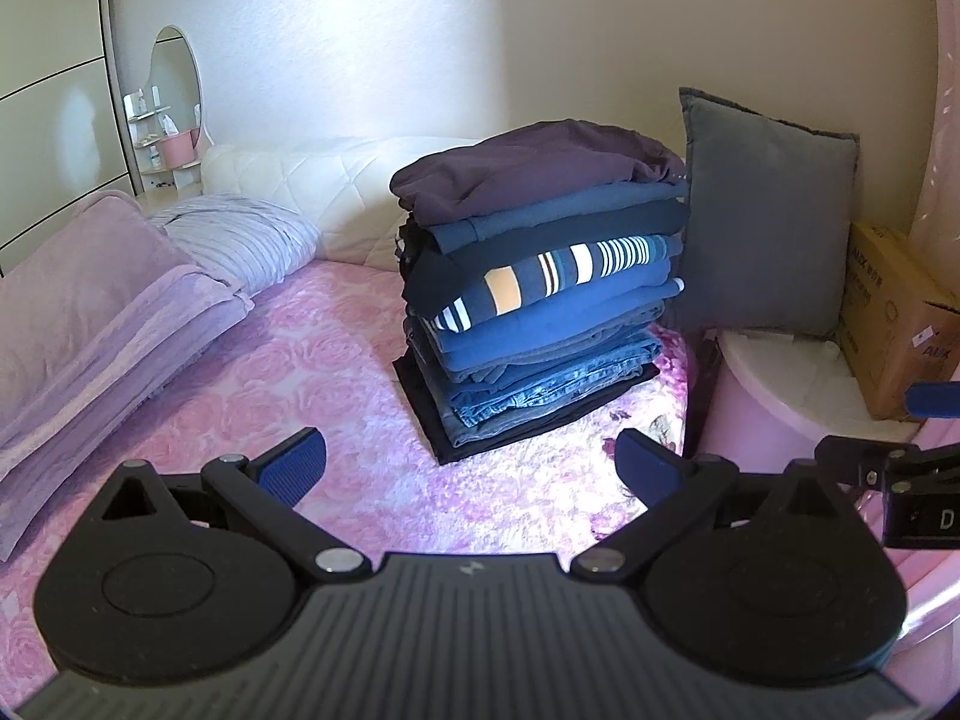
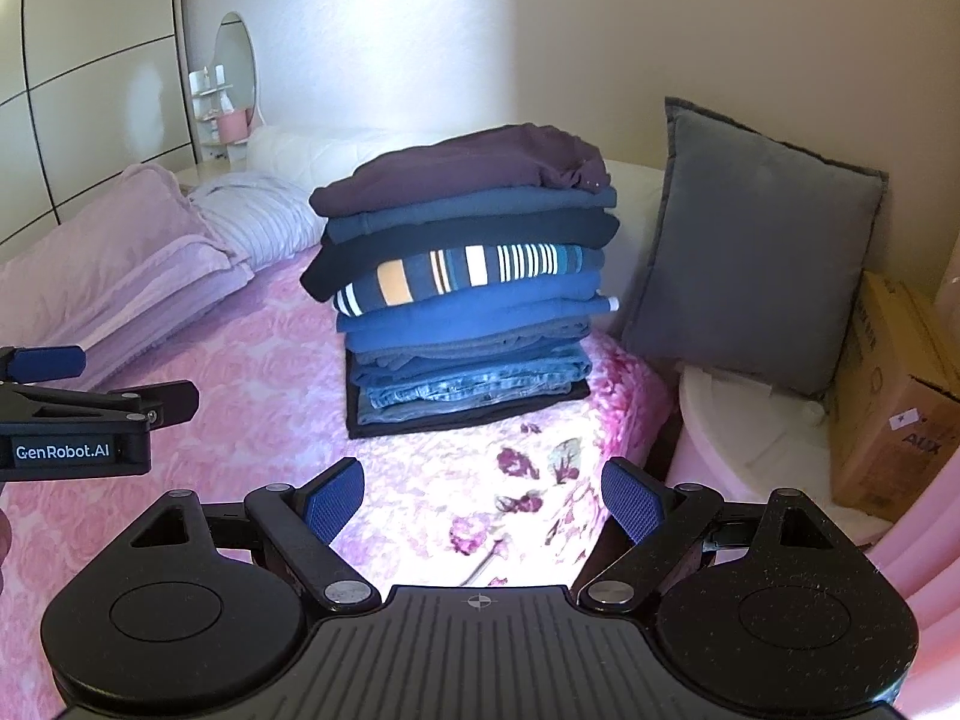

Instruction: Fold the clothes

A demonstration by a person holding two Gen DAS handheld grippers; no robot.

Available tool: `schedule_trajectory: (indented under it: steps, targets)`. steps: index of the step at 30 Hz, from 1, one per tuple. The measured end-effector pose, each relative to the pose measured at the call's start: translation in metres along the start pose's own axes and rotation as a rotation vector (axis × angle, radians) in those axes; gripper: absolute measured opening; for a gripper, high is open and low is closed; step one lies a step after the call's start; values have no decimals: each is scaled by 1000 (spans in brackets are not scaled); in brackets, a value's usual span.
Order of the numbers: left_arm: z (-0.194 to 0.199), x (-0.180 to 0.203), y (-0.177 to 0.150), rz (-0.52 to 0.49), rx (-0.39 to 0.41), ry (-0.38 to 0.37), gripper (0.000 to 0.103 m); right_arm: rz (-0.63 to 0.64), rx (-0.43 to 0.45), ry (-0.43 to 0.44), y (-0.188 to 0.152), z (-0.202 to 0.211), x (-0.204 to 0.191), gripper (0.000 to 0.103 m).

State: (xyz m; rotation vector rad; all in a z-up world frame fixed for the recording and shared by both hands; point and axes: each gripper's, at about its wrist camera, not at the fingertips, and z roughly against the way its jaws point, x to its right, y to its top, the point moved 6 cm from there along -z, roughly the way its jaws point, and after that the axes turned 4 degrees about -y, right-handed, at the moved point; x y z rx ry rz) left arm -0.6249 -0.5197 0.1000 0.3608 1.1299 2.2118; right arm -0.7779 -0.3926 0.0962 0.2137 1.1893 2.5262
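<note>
A tall stack of folded clothes [image 1: 540, 288] [image 2: 474, 276] stands on the pink floral bedspread [image 1: 288, 372] [image 2: 252, 372], near the bed's right edge. A dark purple garment [image 1: 540, 168] [image 2: 474, 171] lies on top, a striped blue one [image 1: 576, 270] [image 2: 480, 273] in the middle, jeans lower down. My left gripper [image 1: 471, 468] hovers open in front of the stack, nothing between its blue pads. My right gripper [image 2: 483, 501] is open and empty too, in front of the stack and over the bed's right edge. Each gripper shows at the other view's side.
A grey cushion [image 1: 768, 216] [image 2: 756, 240] leans against the wall right of the stack. A cardboard box [image 1: 894, 324] [image 2: 900, 390] sits on a pink round stand [image 2: 756, 450]. Folded lilac blankets [image 1: 90, 312] and a striped pillow [image 1: 240, 234] lie at left.
</note>
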Motion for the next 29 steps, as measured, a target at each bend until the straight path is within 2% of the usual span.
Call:
schedule_trajectory:
  steps: [11,21,29]
  targets:
    - [-8,3,-2,-4,-4,10,101,5,-6,6,-1,-8,0,89]
    - [-17,13,2,15,-17,-26,101,12,-9,5,1,-12,6,89]
    - [-21,19,1,14,-18,-23,101,16,-21,7,0,-16,10,89]
